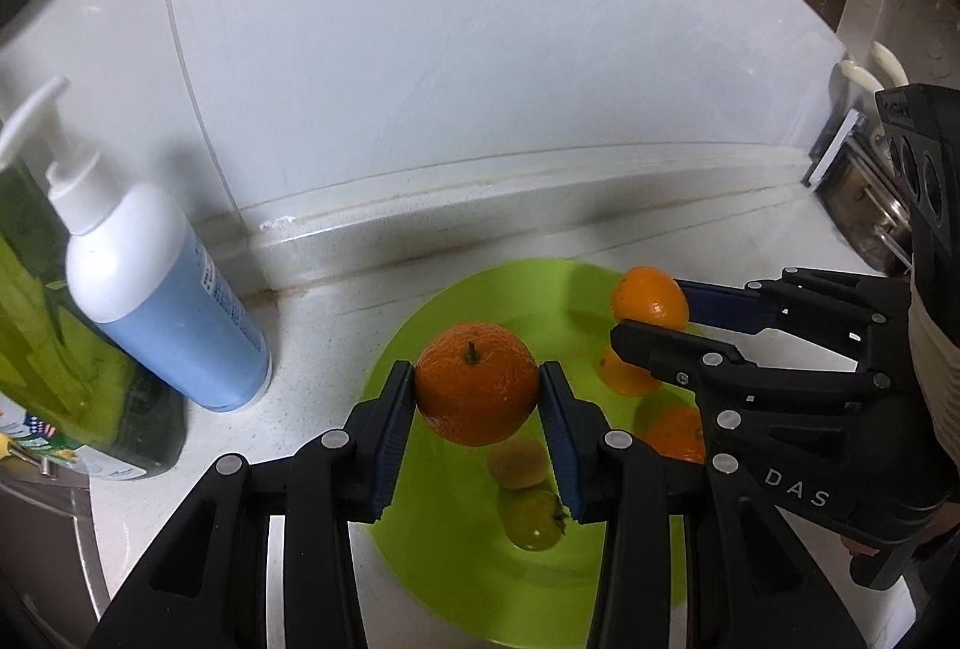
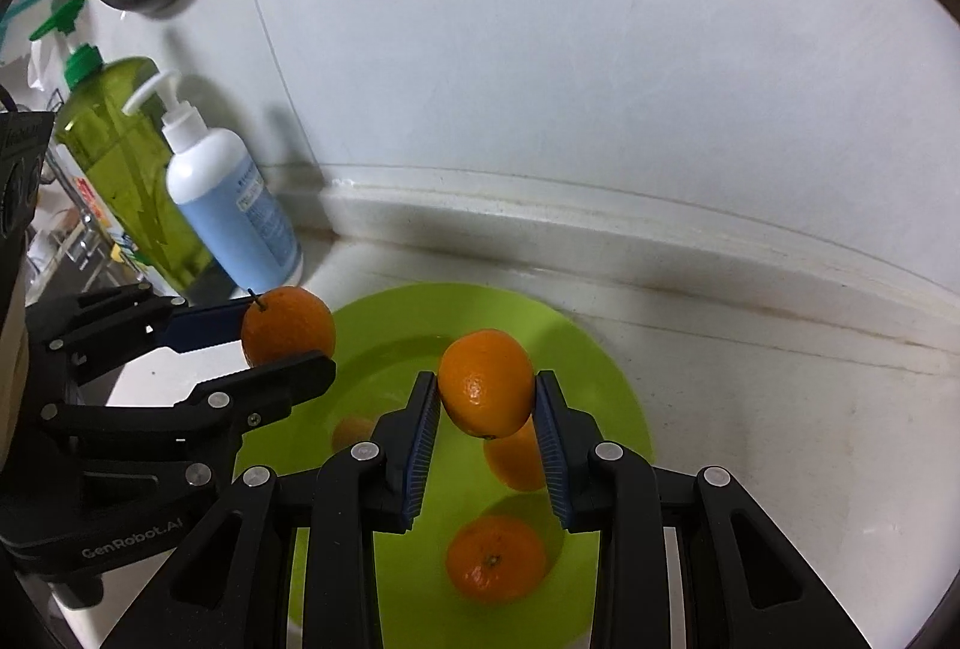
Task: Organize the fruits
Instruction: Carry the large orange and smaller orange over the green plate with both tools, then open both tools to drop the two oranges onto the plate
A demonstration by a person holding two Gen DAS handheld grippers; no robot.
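L gripper (image 1: 478, 397) jaws clamped on a round orange w/ short stem (image 1: 477, 390), held above the round lime-green plastic plate (image 1: 396, 349) on the pale speckled counter (image 1: 312, 325). R gripper (image 2: 485, 397) jaws clamped on a smaller orange mandarin (image 2: 486, 384), also lifted over the plate, just beside the L one. On the plate: orange mandarin w/ green calyx (image 2: 495, 559), another partly hidden behind the R-held fruit (image 2: 510, 460), plus two yellow-green fruits (image 1: 516, 463) (image 1: 534, 520) below L jaws. White pump bottle w/ blue label (image 1: 168, 301) and green translucent detergent bottle (image 2: 126, 157) stand at the wall, left of plate.
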